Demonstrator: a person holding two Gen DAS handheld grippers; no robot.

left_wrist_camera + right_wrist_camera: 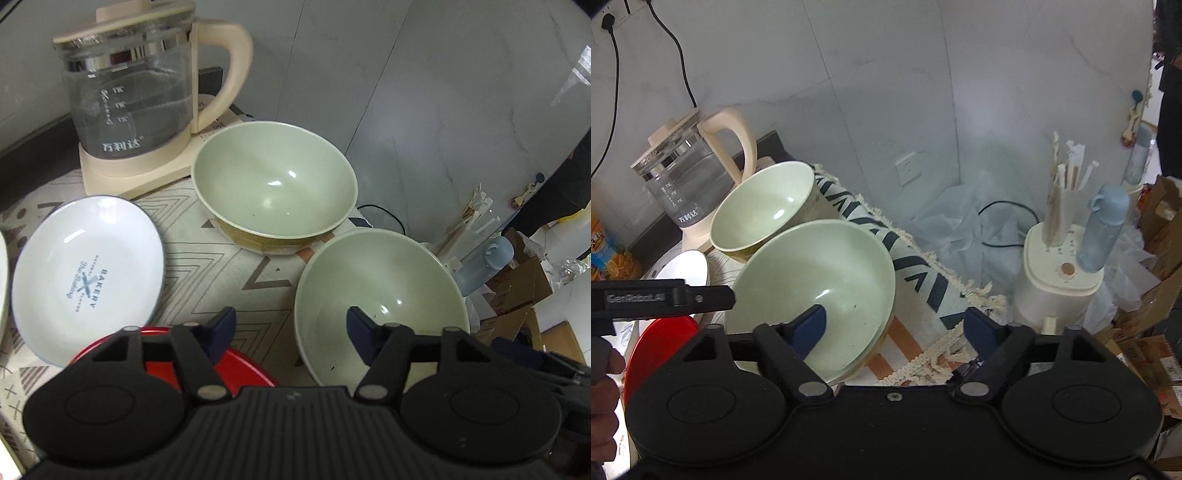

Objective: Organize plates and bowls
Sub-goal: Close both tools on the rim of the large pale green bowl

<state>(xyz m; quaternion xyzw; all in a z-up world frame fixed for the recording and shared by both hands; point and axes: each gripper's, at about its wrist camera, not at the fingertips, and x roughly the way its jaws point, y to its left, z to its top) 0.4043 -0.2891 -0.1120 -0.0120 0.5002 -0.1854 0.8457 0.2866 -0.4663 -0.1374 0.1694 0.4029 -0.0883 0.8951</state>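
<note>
Two pale green bowls sit on a patterned cloth: a far bowl (275, 184) (764, 206) by the kettle and a near bowl (376, 295) (816, 291) at the cloth's right edge. A white oval "Bakery" plate (88, 273) (683, 269) lies at the left. A red plate (243, 365) (661, 350) lies in front of it. My left gripper (291, 321) is open, its right finger over the near bowl's inside, its left finger over the red plate. My right gripper (894, 325) is open, its left finger inside the near bowl, its right finger outside the rim.
A glass kettle (140, 92) (683, 184) on a cream base stands at the back left. The cloth's fringed edge (942, 350) hangs at the right. Beyond it stand a white appliance (1060, 280) with a holder of wrapped chopsticks (1067, 199) and a blue bottle (1104, 229), and cardboard boxes (517, 291).
</note>
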